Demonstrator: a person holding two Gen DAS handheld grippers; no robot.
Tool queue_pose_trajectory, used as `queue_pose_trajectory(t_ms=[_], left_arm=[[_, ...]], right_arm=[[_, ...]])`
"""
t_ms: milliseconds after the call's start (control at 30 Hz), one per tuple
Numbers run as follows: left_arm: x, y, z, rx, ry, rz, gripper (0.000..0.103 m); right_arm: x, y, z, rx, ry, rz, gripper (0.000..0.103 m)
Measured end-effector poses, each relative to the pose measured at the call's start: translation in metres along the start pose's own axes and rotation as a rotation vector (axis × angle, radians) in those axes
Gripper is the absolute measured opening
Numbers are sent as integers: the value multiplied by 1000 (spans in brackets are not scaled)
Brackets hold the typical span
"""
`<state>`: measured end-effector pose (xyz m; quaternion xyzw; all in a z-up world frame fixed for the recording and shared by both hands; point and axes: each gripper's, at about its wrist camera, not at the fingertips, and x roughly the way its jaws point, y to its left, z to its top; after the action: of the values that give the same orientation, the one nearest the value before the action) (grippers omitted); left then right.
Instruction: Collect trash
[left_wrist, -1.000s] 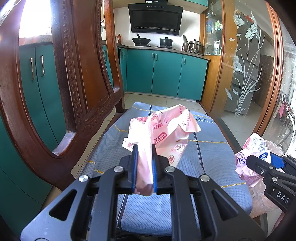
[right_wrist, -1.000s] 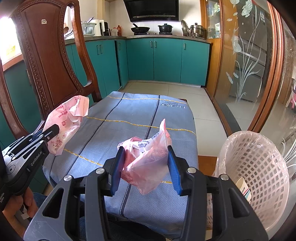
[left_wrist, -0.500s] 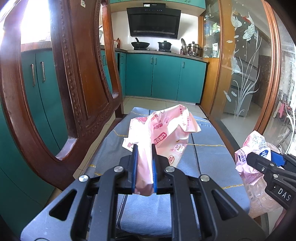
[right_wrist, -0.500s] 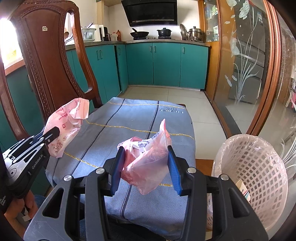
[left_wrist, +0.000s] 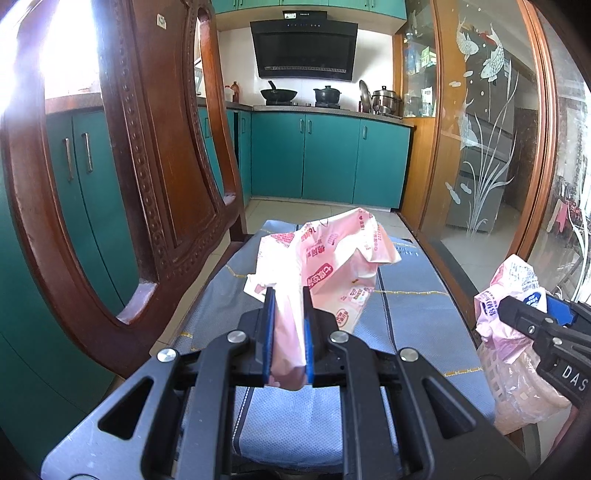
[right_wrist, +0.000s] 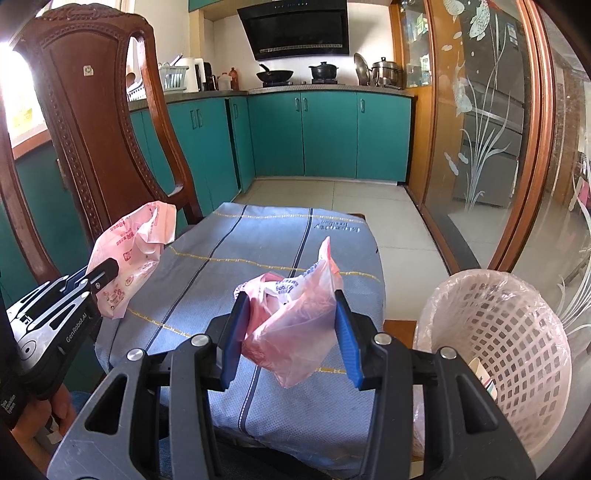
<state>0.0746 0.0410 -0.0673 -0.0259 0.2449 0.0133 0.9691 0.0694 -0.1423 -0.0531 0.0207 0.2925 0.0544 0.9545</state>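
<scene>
Kitchen, teal cabinets behind; blue cloth below. My left claw clenched on pink wrapper, right claw grasping pink bag. Both light, floppy, slippery; pinch bunched middle. Basket at three o'clock.

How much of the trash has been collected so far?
Some litter already lies in the pink basket. In hand: the left gripper pinches a pink printed wrapper, the right gripper a crumpled pink bag. Left: dropping both in the basket.
</scene>
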Motion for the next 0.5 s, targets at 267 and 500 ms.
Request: queue_pose_trajectory(t_ms=[267, 500], left_arm=[[-17, -9, 9, 11, -33, -15, 14], [-31, -40, 14, 59, -49, -68, 14]], right_arm=[[-28, -17, 8, 18, -75, -17, 45], [-58, -58, 8, 74, -137, -90, 45]])
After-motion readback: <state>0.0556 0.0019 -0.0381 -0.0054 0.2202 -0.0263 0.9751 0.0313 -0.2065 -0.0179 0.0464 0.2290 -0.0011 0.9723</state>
